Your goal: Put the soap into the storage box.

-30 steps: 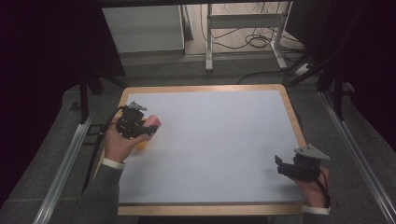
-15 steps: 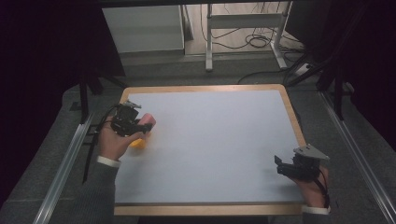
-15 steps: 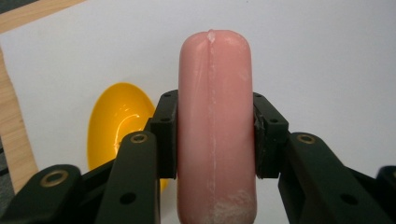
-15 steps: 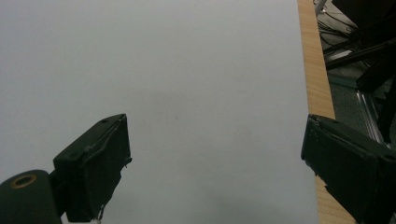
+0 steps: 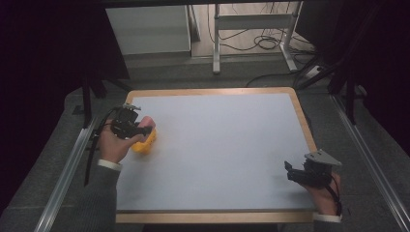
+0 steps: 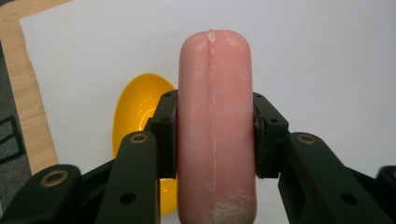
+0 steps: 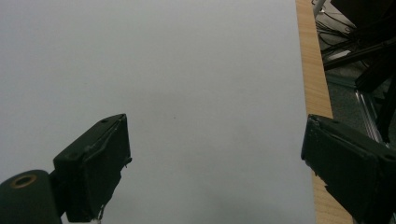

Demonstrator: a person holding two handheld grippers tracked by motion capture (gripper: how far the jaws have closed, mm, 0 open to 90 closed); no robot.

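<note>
Clamping a pink sausage [image 6: 215, 126], the left gripper [image 6: 215, 135] hovers over a yellow bowl [image 6: 140, 112] (right gripper [image 7: 215, 158] agape).

Pink sausage [image 6: 215, 126], yellow bowl [image 6: 140, 121]

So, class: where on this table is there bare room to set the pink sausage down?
The white table top is bare from the yellow bowl across to the right gripper, and back to the far wooden rim. The only crowded spot is the left edge, where the left gripper holds the sausage over the bowl.
</note>
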